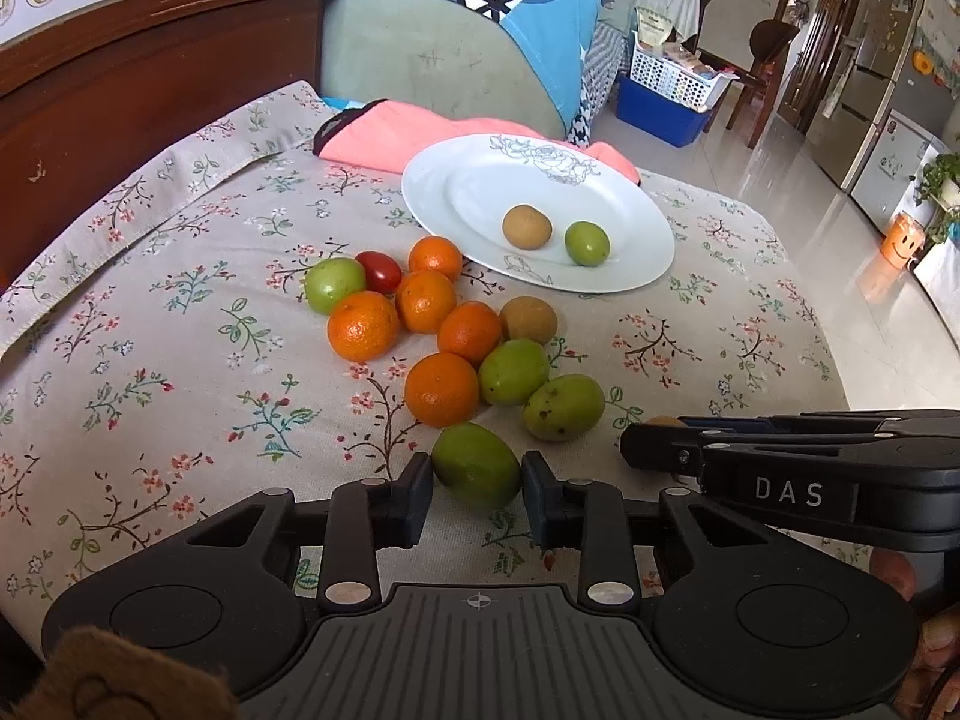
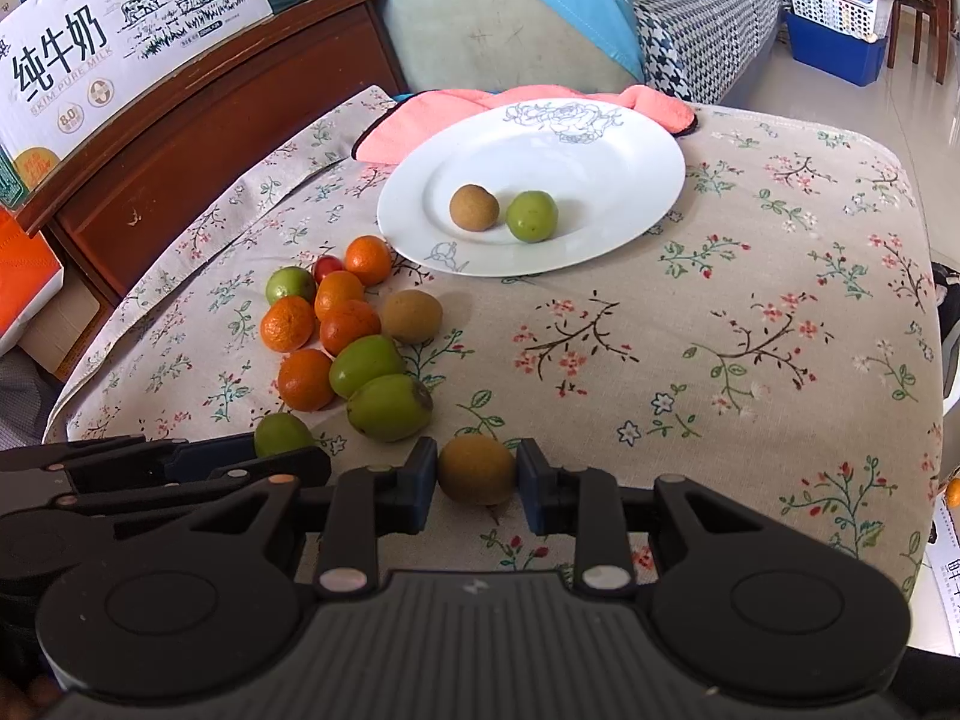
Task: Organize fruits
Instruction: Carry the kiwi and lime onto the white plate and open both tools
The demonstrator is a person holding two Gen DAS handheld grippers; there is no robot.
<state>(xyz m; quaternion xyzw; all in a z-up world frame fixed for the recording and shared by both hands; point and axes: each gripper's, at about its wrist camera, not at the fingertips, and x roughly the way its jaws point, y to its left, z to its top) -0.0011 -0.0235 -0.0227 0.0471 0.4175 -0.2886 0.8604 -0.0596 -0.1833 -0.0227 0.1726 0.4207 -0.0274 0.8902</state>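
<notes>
My left gripper (image 1: 477, 480) is shut on a green fruit (image 1: 475, 464) low over the floral cloth. My right gripper (image 2: 477, 474) is shut on a brown fruit (image 2: 476, 468) beside it. A white oval plate (image 1: 636, 222) sits at the back and holds one brown fruit (image 1: 527, 227) and one green fruit (image 1: 587, 243); the plate also shows in the right wrist view (image 2: 630, 180). A cluster of several oranges (image 1: 441, 389), green fruits (image 1: 563, 407), a brown fruit (image 1: 528, 319) and a small red tomato (image 1: 379, 271) lies on the cloth in front of the plate.
A pink cloth (image 1: 384, 132) lies under the plate's far edge. A dark wooden headboard (image 1: 120, 108) and a milk carton box (image 2: 108, 48) stand at the left. A sofa with a blue cover (image 1: 480, 12) is behind. The table's right edge (image 1: 828, 324) drops to the tiled floor.
</notes>
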